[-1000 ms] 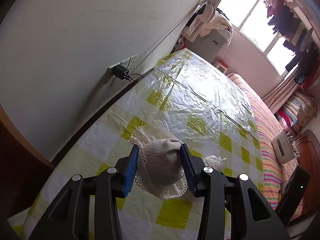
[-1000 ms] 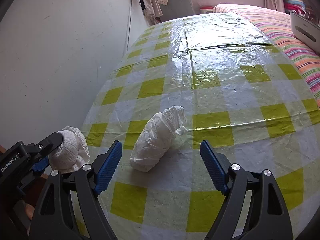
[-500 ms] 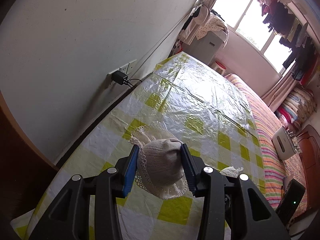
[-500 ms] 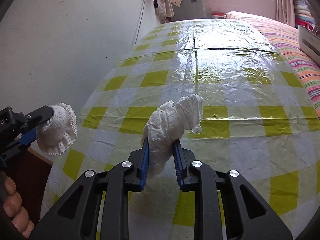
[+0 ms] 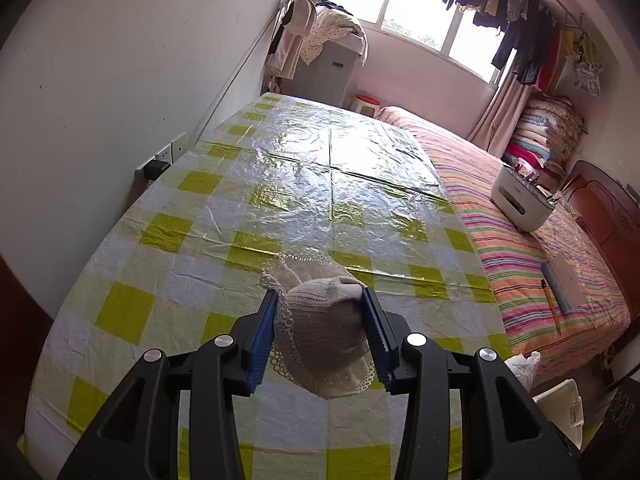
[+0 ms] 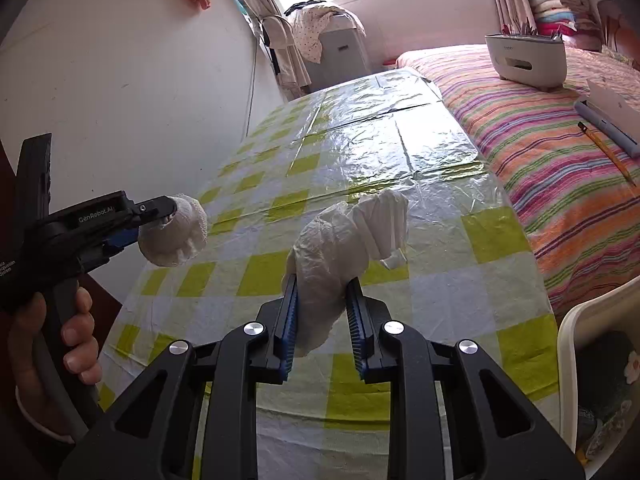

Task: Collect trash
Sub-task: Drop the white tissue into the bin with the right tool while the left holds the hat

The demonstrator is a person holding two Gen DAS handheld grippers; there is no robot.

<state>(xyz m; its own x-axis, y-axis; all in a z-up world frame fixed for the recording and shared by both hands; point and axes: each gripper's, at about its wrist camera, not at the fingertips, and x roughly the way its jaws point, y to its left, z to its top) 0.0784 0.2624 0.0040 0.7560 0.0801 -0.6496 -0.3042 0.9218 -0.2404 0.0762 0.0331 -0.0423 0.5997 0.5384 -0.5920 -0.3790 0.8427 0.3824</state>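
The left claw (image 5: pixel 318 334) is pinching a small lace-edged knitted piece (image 5: pixel 324 344) between its blue pads, jaws about halfway in, and the piece is hanging clear above the checked plastic cover of the surface (image 5: pixel 280 184). The right claw (image 6: pixel 322 320) is gripping a crumpled white wad (image 6: pixel 344 244) (tissue or thin plastic, hard to say which) with its jaws narrowed well in on the lower part of the bundle, the rest standing up past the pads and off the surface. Both loads are soft, and that is where the risk is lying: the wad is being held only near one end, so a quick swing is likely to make the free upper part flop over and pull the bundle out of the pads. The knitted piece is sagging below the left pads, so its loose lace rim could be catching on the surface edge if the hand is dipping. A white bin rim (image 6: pixel 580 320) is showing at the right of the right wrist view, beside the striped bed (image 6: pixel 540 132); if that is the target, a release from too far out is likely to be dropping such light scraps onto the bed or floor instead.
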